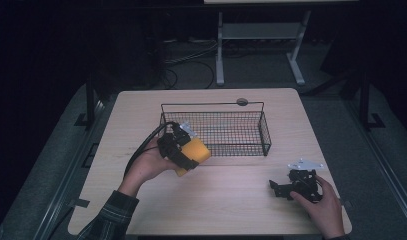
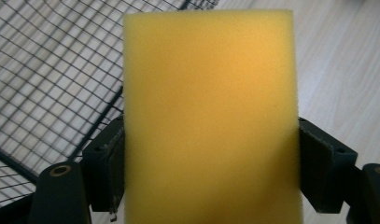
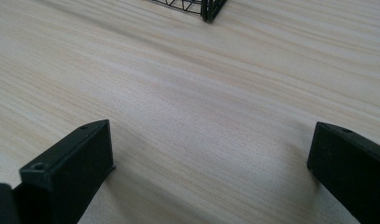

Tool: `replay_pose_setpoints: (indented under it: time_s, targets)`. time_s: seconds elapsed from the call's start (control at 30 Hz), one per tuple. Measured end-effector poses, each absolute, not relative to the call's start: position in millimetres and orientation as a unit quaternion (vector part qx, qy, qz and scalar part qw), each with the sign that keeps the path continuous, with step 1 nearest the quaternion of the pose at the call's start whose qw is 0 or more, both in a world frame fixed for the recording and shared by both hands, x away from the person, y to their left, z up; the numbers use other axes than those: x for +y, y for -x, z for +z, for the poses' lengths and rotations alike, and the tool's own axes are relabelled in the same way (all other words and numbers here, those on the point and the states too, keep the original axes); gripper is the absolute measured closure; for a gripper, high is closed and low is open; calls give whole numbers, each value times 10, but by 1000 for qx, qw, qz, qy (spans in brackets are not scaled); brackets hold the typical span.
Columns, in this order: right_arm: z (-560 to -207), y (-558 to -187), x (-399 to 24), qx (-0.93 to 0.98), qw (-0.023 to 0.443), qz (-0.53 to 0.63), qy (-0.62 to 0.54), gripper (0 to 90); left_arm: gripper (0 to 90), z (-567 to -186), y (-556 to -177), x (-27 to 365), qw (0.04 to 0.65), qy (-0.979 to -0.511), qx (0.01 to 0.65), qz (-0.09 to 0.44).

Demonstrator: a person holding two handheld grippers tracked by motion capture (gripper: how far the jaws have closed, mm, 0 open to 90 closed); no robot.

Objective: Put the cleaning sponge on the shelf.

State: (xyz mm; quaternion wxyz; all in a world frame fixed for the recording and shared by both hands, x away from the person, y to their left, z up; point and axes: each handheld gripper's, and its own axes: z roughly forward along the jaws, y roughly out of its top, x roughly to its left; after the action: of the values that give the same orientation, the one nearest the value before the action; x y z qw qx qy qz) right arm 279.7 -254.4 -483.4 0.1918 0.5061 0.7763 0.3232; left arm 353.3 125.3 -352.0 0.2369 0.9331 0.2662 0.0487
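1. Left gripper [image 1: 187, 150], left of centre in the high view, was clamped on a yellow sponge [image 1: 193, 153]. In the left gripper view the sponge [image 2: 211, 116] stood upright between the two black jaws, its side faces pressed by both pads.
2. The sponge was held in the air just in front of the lower-left corner of the wire basket [image 1: 264, 131], above the table [image 1: 231, 200]. It was not inside the basket.
3. Right gripper [image 1: 283, 189], lower right of the high view, rested low over the table with jaws spread wide and nothing between them. The right gripper view showed bare wood grain [image 3: 192, 93] and a basket corner [image 3: 207, 8] at the top edge.
4. Risk, as judged: if the sponge was meant for the basket, its lower edge could catch on the near rim for want of lift. The foam would fold or twist in the grip.
5. Risk, as judged: soft foam yields under squeeze, so a sideways knock against the mesh could lever it out of the pads.
6. Sponge appearance: rectangular block, uniform yellow-orange, fine open-pore texture, clean straight edges, no visible dents. It looked light and compressible.
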Motion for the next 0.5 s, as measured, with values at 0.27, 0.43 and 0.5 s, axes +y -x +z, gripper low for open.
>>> replay_pose_setpoints:
  time_s: [0.27,0.43,0.5]
  targets:
    - [-4835,-2797,-2544,776,192,323,-506,0,225,-3450,-3666,1275,238,-929,277,55]
    - [-4834,-2796,-2544,776,192,323,-506,0,225,-3424,-3747,1288,238,-927,283,58]
    - [-4834,-2796,-2544,776,192,323,-506,0,225,-3389,-3809,1296,236,-926,287,64]
